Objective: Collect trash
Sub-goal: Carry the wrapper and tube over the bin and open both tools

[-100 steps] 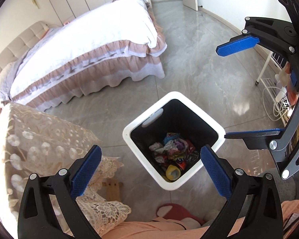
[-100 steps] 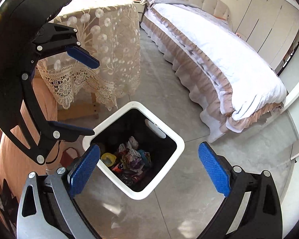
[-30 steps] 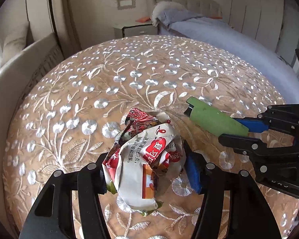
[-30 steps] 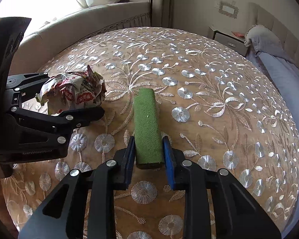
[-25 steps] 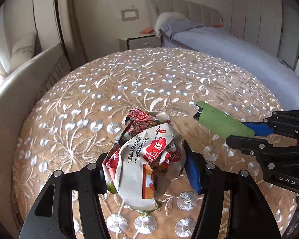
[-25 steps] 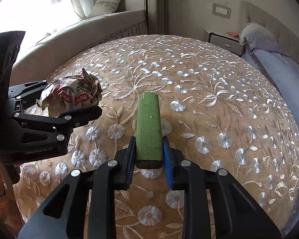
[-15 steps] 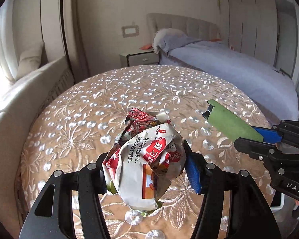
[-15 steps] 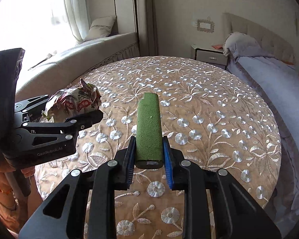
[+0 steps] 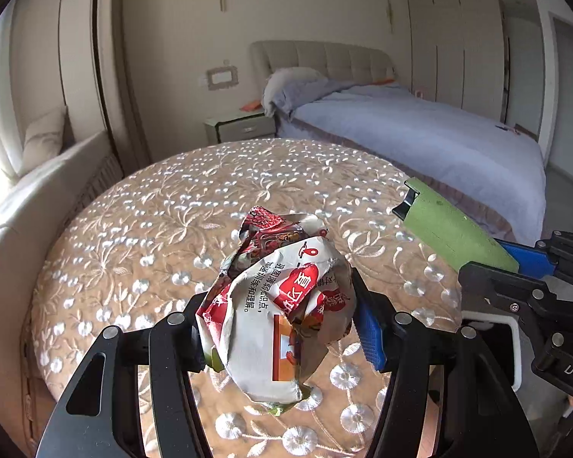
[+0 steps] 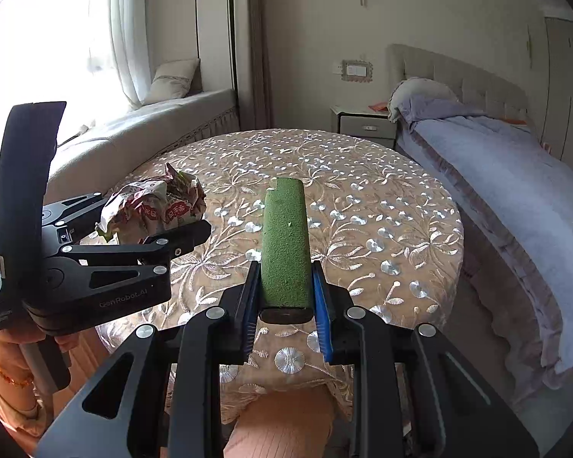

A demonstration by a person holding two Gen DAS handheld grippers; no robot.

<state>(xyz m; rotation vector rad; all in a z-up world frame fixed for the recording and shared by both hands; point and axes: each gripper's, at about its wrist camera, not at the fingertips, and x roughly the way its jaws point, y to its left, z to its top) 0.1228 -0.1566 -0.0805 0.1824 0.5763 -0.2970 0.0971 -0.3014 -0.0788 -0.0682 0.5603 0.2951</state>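
Big bed w/ pale lavender-blue duvet (image 9: 431, 133) and beige tufted headboard fills the right side of the room in both views; grey pillow (image 10: 420, 95) lies at its head. Cushioned window seat w/ beige cover (image 10: 152, 129) runs along the left wall under sheer white curtains (image 10: 110, 30), w/ a square cushion (image 10: 174, 78) on it. Round table under a tan lace cloth embroidered w/ silver flowers (image 9: 179, 206) sits centre, between seat and bed. Small grey bedside cabinet (image 9: 240, 126) stands behind it, next to the headboard.

Left gripper (image 9: 282, 328), black frame w/ blue pads, is held above the near part of the table. Jaws set mid-width, clamped on a crumpled red-and-white snack wrapper w/ printed Chinese text (image 9: 282, 297); wrapper bulges up and fwd past the fingertips and is clear of the cloth. From the right wrist cam the same gripper (image 10: 160, 221) shows at left w/ the wrapper (image 10: 152, 206) in it.

Right gripper (image 10: 286, 290), same build, jaws narrow, pinches a long green fuzzy-surfaced block w/ a black end (image 10: 285, 240) by its near end; block points fwd over the table edge, off the cloth. In the left wrist view the block (image 9: 450, 229) sticks out up-left from the right gripper (image 9: 508, 263), just beside the wrapper but apart from it.
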